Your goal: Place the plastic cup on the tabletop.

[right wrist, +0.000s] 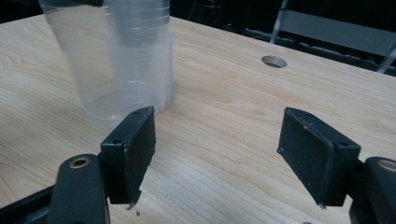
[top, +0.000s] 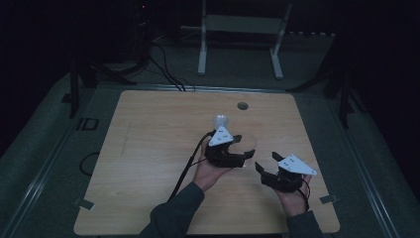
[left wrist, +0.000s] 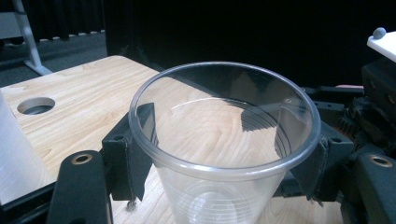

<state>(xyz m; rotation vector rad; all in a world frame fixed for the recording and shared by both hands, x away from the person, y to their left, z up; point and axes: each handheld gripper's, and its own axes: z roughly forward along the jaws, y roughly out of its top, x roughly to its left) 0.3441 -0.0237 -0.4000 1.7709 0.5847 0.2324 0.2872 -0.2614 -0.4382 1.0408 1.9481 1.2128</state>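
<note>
dark floor and black curtains surround a light wooden table (top: 148, 163), the biggest thing in the high view. beyond the table's far edge stands a white metal frame (top: 242, 29) on the floor, with black cables (top: 163, 69) trailing near it. a round hole (top: 242, 105) is cut in the table top close to the far edge; places below are told from that hole.

on the near side of the hole, slightly toward the left, sits a stack of clear plastic cups (top: 220, 120), upright on the wood; in the right gripper view the stack (right wrist: 140, 51) rises just behind another clear cup.

nearer to the person than the hole, the left gripper (top: 236, 147) holds a single clear plastic cup (top: 246, 144). in the left gripper view that cup (left wrist: 224, 140) stands upright between the two black jaws, which are clamped against its sides just below the rim, mouth facing up. the cup sits close beside the stack, on the side away from the hole.

farther from the hole again, toward the table's near right corner, the right gripper (top: 265, 162) hovers over bare wood. its jaws stand well apart with nothing between them, as the right gripper view (right wrist: 217, 144) shows.
</note>
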